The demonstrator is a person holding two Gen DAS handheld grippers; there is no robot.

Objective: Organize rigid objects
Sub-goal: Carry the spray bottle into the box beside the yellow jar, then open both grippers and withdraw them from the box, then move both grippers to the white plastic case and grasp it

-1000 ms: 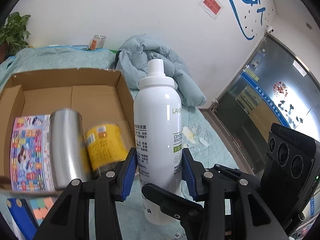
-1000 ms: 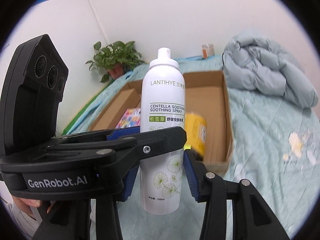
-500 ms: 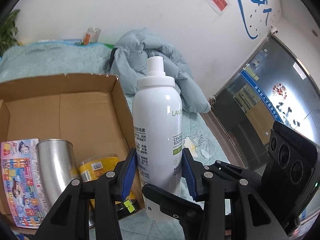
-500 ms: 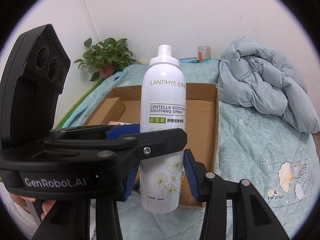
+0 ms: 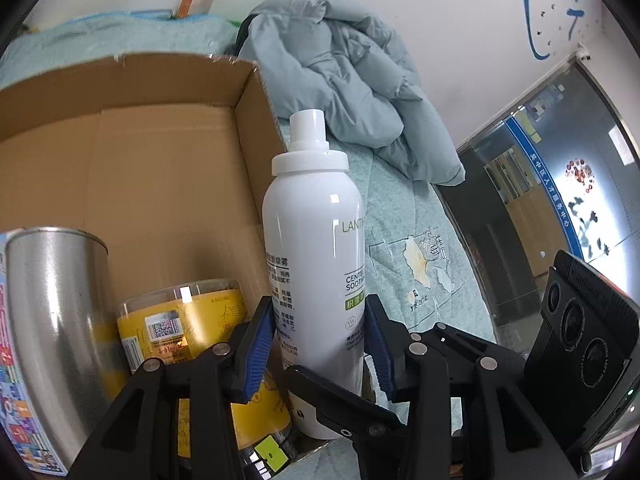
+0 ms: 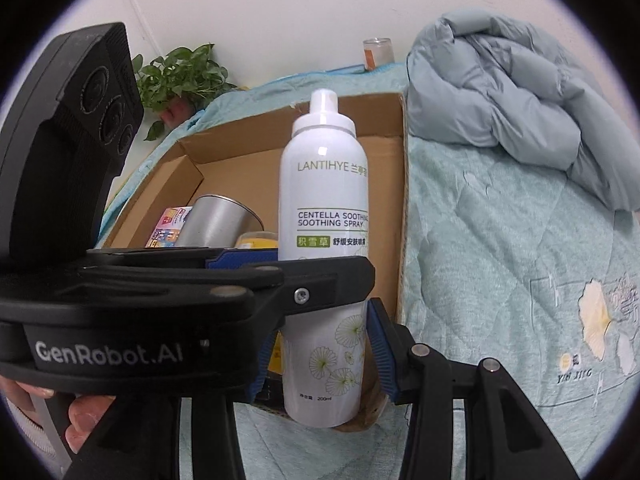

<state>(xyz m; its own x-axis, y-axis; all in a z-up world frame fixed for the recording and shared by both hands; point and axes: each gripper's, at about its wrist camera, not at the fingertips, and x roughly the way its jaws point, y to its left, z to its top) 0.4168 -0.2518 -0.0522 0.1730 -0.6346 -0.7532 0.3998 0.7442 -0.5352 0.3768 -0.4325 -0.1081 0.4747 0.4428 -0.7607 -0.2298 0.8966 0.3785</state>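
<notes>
Spray bottle (image 5: 314, 264) is upright, pinched low on its body by both grippers at once. Your left gripper (image 5: 320, 344) has its fingers part closed, blue pads (image 5: 256, 350) flat against the bottle's sides. Your right gripper (image 6: 318, 354) has the same narrow hold, just under the left one's fingers.

Change since a second ago: the bottle was out in front of the cardboard box (image 5: 168, 92), clear of it, high over the bed. Now it has come down and in, and its base sits right at the box's near right corner, about level with the rim. Grip width on both sides hasn't changed.

My read: you're in the placing step, nearly done. The base looks to be on or barely inside the front wall, I can't tell which, so nudge it inward before letting go.

Inside the box: yellow can (image 5: 192, 344) just left of the bottle, steel cup (image 5: 52, 320) beyond it, colourful packet (image 6: 170, 226) at the far left. Free floor is behind them.

Bedspread (image 6: 500, 248) and grey jacket (image 6: 516, 108) are off to the right, not in the way.
</notes>
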